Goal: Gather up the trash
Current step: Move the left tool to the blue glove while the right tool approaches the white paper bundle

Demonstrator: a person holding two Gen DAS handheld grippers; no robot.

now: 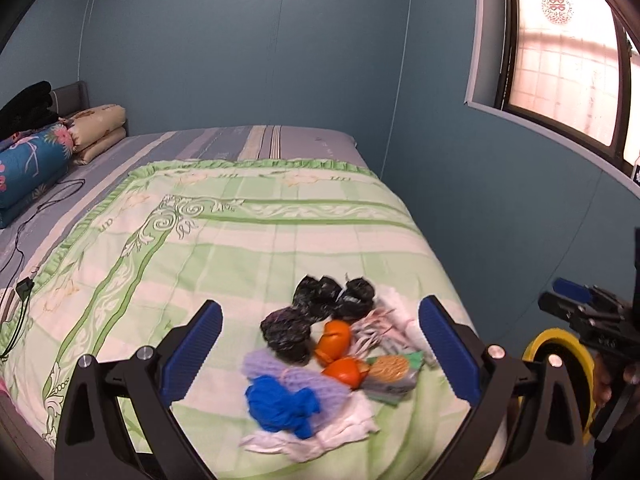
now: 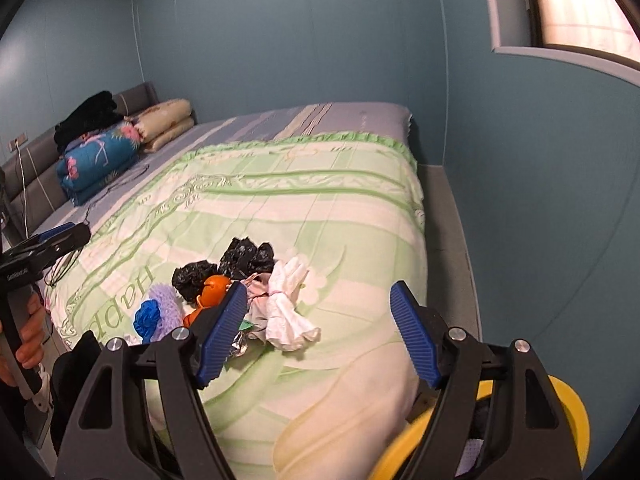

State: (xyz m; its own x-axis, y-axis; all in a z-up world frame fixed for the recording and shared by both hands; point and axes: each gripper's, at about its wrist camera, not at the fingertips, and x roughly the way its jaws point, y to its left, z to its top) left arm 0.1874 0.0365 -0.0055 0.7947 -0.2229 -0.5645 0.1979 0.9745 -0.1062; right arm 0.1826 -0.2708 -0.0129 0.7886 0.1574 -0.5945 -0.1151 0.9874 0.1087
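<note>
A pile of trash lies on the green bedspread [image 1: 208, 264] near the bed's front corner: crumpled black bags [image 1: 320, 304], orange peel pieces [image 1: 336, 340], a blue wad [image 1: 280, 404], lilac mesh [image 1: 288, 372], white tissue [image 1: 344, 424] and a snack wrapper [image 1: 388, 372]. My left gripper [image 1: 320, 352] is open and empty, its fingers either side of the pile and above it. My right gripper [image 2: 320, 328] is open and empty, to the right of the pile; white gloves [image 2: 288, 312] lie between its fingers. A yellow bin [image 2: 568, 420] stands below the bed's corner.
Folded quilts [image 2: 100, 160] and black clothing [image 2: 88, 116] are stacked at the headboard. A black cable and charger [image 1: 20, 292] lie on the bed's left side. Blue walls close in on the far and right sides; a window [image 1: 568, 60] is at upper right.
</note>
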